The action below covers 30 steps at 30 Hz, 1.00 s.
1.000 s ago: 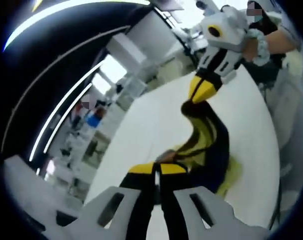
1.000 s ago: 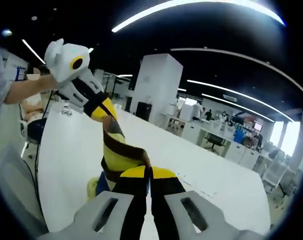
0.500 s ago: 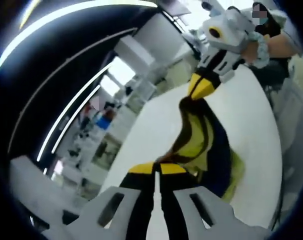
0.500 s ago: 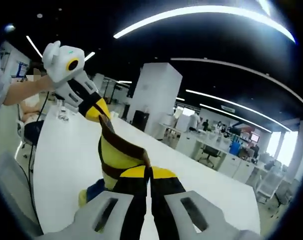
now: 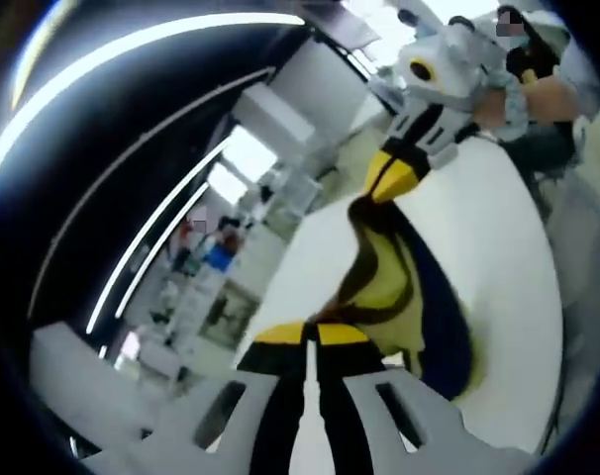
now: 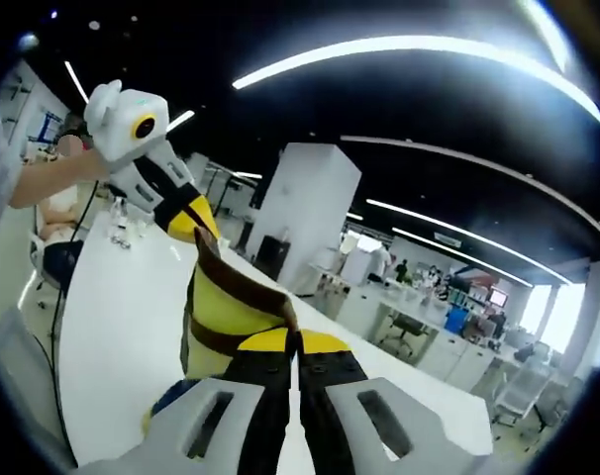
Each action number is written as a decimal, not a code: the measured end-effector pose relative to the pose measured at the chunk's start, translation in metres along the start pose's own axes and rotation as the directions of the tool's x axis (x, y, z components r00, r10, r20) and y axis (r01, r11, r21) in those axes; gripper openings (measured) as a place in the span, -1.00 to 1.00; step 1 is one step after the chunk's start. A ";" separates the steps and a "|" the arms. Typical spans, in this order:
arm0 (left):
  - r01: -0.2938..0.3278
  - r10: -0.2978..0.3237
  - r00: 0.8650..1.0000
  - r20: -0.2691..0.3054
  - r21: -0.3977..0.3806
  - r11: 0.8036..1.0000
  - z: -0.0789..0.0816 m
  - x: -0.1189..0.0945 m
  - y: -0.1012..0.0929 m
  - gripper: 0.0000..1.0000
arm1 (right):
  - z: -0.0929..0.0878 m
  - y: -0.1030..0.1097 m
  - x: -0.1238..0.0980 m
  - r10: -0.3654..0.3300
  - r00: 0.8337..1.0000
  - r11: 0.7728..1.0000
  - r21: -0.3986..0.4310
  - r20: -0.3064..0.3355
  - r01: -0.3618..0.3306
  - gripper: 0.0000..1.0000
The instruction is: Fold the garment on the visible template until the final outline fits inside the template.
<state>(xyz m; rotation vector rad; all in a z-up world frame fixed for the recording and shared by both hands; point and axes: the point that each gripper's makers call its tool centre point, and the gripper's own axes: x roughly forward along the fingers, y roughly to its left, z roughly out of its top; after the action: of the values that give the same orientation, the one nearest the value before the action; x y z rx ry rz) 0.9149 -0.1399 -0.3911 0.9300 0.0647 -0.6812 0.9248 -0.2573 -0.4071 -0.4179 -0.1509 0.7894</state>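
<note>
The yellow, brown and navy garment [image 5: 399,287] hangs stretched between the two grippers above the white tabletop [image 5: 503,228]. The left gripper [image 5: 310,334] has its jaws closed on the near end of the cloth. The right gripper [image 5: 389,178], held far and to the right, has its jaws clamped on the other end, and its own view shows the fabric [image 6: 226,307] running from its jaws to the left gripper [image 6: 196,223].

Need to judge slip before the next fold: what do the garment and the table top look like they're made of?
Garment: soft, thin cloth, likely knit, matte; it sags and creases between the left hand-held gripper and right hand-held gripper, with yellow, brown and navy panels. Table: a smooth white surface with a slight sheen, possibly laminate; the material can't be confirmed.
</note>
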 end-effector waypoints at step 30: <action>-0.122 0.111 0.989 0.101 0.101 0.987 0.078 -0.095 0.022 -1.00 | 0.122 -0.002 -0.070 -0.027 0.979 0.989 -0.140 0.202 0.057 -0.97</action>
<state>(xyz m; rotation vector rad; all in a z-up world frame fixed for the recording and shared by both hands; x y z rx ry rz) 0.8341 -0.1419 -0.2959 0.9946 -0.1115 -0.6241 0.8423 -0.2713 -0.2938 -0.4711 -0.4055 0.7804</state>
